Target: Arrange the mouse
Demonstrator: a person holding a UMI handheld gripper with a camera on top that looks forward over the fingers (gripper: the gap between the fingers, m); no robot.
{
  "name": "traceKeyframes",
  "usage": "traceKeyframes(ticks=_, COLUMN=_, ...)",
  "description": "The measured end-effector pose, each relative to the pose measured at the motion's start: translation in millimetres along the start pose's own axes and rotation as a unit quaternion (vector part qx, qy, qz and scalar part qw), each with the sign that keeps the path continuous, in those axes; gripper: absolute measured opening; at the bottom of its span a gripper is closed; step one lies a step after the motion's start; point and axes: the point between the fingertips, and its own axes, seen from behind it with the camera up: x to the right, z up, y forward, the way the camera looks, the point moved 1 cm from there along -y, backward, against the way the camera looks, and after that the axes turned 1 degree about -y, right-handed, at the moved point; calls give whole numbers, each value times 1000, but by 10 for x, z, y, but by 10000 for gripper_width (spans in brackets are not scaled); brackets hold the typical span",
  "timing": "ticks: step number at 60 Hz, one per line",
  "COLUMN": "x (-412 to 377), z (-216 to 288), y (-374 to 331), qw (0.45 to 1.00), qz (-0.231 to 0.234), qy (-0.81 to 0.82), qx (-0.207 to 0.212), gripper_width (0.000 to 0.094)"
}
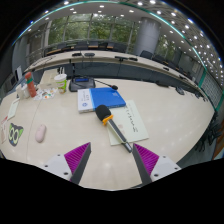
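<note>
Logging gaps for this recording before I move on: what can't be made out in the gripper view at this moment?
- Mouse: too small to tell its buttons or which way it faces.
- Blue book: cover text too small to read.
- Bottles and clutter beyond the mouse: small and crowded, so contents are unclear.
- Yellow-handled tool on the white sheet: its tip is too thin to identify.
- Gripper: open, holding nothing; finger bases cut off below.

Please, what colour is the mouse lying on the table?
Pale pink, in the gripper view: the mouse lies on the table, beyond the open claw.

One mouse (pixel 41 133), one blue book (pixel 108 98), one screwdriver (pixel 112 124).
</note>
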Motion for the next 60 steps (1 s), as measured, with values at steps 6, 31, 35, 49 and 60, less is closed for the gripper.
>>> traceKeyframes(ticks=6, x=-20, z=-98, y=-3, qw=1000, qz=-5, qy=8, qx=3, gripper_width=846)
traceKeyframes(ticks=31, x=-1580, z=-1251, y=35, qw=997, qz=42, qy=60, qx=25, gripper_width=846)
traceKeyframes(ticks=35, x=-2012, z=-1245, y=116, qw=995, qz=63, qy=62, qx=39, gripper_width=847)
traceKeyframes(ticks=49, x=-3286, z=-679, y=558, qw=987, qz=110, qy=52, qx=101, gripper_width=840)
traceKeyframes(ticks=60, x=-3743, z=-216, y=1078, qw=986, qz=97, qy=42, qx=131, gripper_width=822)
